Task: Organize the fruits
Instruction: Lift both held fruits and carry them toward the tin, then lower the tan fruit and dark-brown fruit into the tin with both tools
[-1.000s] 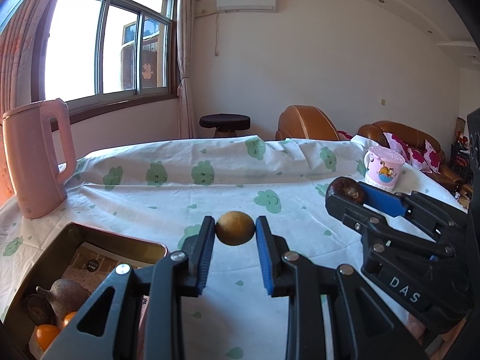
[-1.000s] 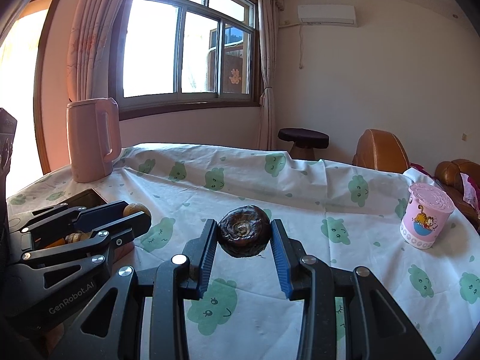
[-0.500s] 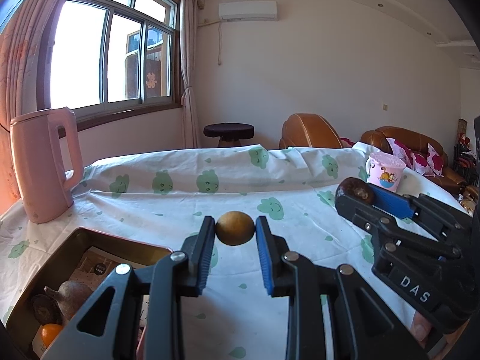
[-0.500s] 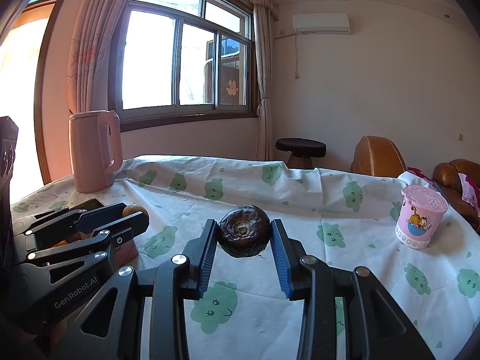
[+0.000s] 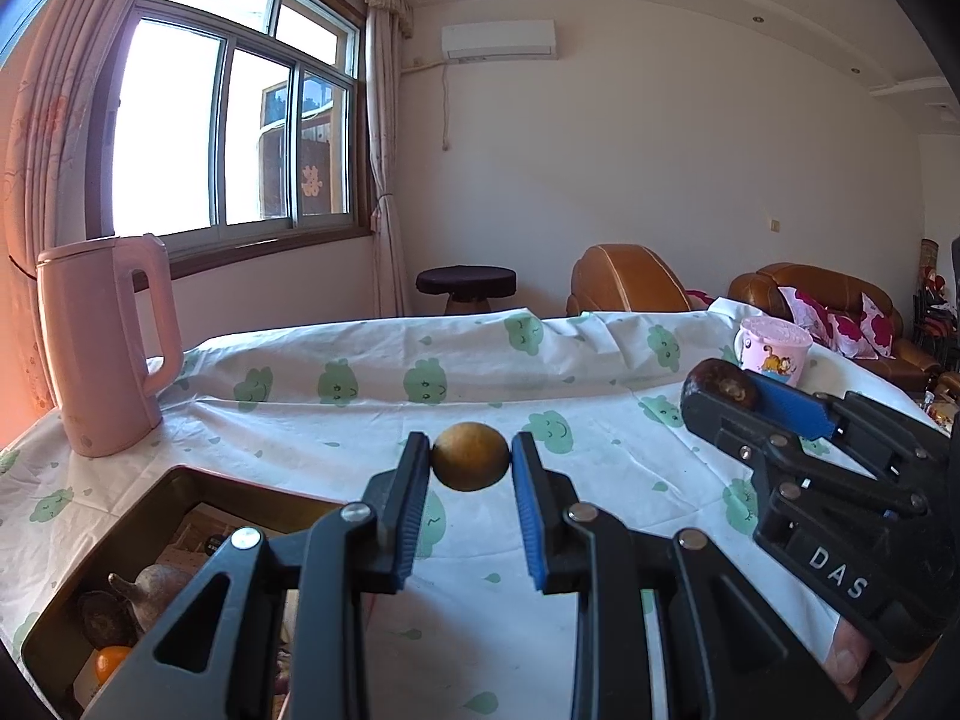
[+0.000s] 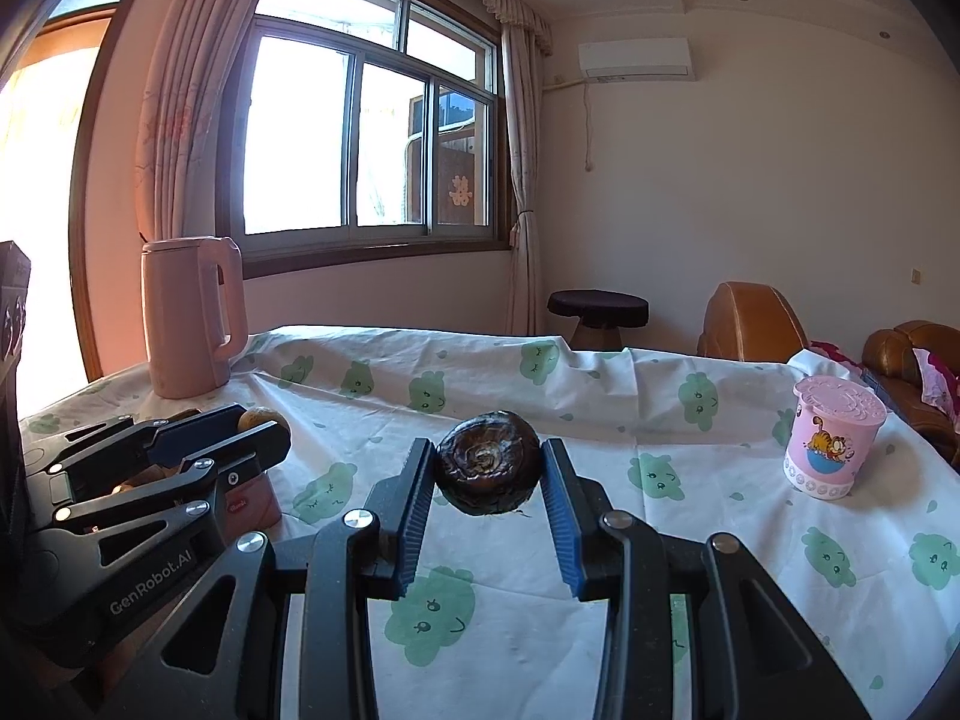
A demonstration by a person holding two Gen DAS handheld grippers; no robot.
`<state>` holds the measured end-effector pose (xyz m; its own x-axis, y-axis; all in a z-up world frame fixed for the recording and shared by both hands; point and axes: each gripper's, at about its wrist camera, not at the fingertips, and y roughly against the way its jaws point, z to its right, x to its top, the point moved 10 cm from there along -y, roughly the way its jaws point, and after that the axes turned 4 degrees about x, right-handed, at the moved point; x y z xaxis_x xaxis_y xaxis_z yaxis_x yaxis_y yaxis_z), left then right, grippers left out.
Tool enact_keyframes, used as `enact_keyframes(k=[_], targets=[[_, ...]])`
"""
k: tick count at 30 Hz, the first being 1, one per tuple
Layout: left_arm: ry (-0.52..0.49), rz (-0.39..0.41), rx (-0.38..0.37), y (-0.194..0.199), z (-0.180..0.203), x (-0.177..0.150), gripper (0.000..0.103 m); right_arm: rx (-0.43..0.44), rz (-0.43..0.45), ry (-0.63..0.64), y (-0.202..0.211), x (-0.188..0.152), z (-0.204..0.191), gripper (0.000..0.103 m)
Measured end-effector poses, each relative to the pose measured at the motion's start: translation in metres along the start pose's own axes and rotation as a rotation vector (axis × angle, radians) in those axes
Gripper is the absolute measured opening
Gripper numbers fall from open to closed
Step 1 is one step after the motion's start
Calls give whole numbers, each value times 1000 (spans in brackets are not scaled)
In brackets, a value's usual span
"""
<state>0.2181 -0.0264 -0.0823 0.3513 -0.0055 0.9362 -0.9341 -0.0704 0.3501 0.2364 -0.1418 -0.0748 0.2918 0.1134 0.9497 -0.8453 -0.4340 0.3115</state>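
Observation:
My left gripper is shut on a small round yellow-brown fruit and holds it above the table. My right gripper is shut on a dark brown wrinkled fruit, also above the table. In the left wrist view the right gripper shows at the right with the dark fruit. In the right wrist view the left gripper shows at the left with the yellow fruit. A gold metal box at lower left holds a brown pear-shaped fruit, a dark fruit and an orange one.
A pink electric kettle stands at the table's far left. A pink cartoon cup stands at the right. The table carries a white cloth with green cloud prints. A stool and brown sofas stand beyond the table.
Both grippers have tilted upward, so the table, kettle and cup sit lower in both views. Each gripper keeps its fruit.

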Motion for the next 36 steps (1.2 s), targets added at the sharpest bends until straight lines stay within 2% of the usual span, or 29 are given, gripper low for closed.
enact_keyframes(k=[17, 23, 36], targets=[[4, 22, 7, 13, -4, -2, 29, 0, 31, 7, 17, 0, -11, 38], [34, 14, 5, 27, -14, -7, 29, 4, 25, 2, 20, -2, -18, 38], [71, -12, 31, 55, -56, -21, 29, 120, 20, 60, 23, 1, -83, 38]])
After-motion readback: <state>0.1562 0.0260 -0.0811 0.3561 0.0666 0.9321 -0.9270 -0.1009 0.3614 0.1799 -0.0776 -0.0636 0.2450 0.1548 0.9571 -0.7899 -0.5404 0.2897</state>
